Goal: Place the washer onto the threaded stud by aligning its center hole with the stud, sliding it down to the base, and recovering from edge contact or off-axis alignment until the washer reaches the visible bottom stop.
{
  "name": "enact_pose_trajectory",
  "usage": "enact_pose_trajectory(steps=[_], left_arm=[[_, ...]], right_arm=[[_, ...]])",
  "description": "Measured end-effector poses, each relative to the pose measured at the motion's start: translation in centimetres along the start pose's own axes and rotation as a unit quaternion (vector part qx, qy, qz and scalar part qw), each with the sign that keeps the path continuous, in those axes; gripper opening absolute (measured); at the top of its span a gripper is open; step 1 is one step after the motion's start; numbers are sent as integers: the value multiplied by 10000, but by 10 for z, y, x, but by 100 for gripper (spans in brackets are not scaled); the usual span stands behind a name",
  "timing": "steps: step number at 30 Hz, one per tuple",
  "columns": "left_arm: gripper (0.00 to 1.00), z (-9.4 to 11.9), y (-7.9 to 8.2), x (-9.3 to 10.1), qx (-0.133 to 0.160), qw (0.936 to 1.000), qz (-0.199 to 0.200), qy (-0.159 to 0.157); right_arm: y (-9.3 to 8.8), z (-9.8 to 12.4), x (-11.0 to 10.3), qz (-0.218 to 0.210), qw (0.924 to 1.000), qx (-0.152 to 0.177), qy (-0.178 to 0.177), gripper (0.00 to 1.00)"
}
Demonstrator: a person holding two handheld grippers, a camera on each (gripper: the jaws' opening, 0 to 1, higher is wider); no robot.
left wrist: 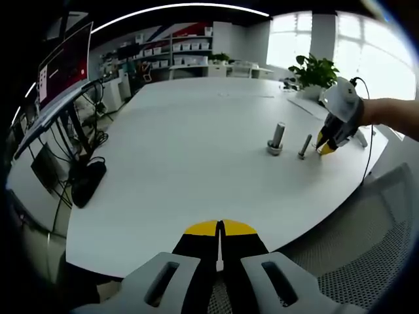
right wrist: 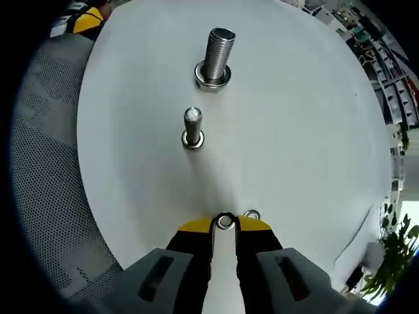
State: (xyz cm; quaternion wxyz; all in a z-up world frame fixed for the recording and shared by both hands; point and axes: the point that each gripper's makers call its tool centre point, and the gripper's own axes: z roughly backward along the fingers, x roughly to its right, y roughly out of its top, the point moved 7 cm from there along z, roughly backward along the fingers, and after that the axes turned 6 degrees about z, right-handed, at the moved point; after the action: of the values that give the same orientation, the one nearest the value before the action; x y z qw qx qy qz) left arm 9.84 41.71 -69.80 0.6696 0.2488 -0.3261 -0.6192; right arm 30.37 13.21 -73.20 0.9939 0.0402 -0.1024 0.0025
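So the right hand-held gripper (right wrist: 224, 223) has a small washer (right wrist: 224, 222) pinched between its yellow tips, held low over the white worktop (right wrist: 294, 131). Makes sense to grip it by the rim like that, since it leaves the centre hole free to go over a stud. A second washer (right wrist: 251, 214) lies flat on the worktop just beside the tips, probably the spare for the other stud.

Straight ahead of the jaws stand two studs, both upright on their heads: the small stud (right wrist: 192, 127) nearer, the large stud (right wrist: 217, 57) behind it. The small one lines up nicely with the gripper axis, so I'd guess that's the target. Each has a ring at its base, though I can't tell if that's a flange or a washer already seated.

The left hand-held gripper (left wrist: 220, 230) is clenched with nothing in it, parked well back at the worktop edge, out of the way.
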Motion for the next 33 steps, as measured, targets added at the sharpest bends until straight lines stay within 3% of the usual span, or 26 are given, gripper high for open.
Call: enact_pose_trajectory(steps=[6, 9, 12, 17, 22, 33], left_arm=[[0, 0, 0, 0, 12, 10000, 3, -2], [0, 0, 0, 0, 10, 10000, 4, -4], [0, 0, 0, 0, 15, 10000, 6, -2], [0, 0, 1, 0, 33, 10000, 9, -7], [0, 0, 0, 0, 35, 10000, 12, -4], [0, 0, 0, 0, 29, 10000, 10, 2]], right_arm=[[1, 0, -1, 16, 10000, -14, -35, 15], [3, 1, -6, 493, 9983, -91, -284, 15], [2, 2, -11, 361, 9992, -41, -178, 15], [4, 6, -18, -26, 9990, 405, 181, 14], [11, 17, -17, -341, 9957, 840, 203, 14], [33, 56, -10, -219, 9923, 1219, 8, 14]])
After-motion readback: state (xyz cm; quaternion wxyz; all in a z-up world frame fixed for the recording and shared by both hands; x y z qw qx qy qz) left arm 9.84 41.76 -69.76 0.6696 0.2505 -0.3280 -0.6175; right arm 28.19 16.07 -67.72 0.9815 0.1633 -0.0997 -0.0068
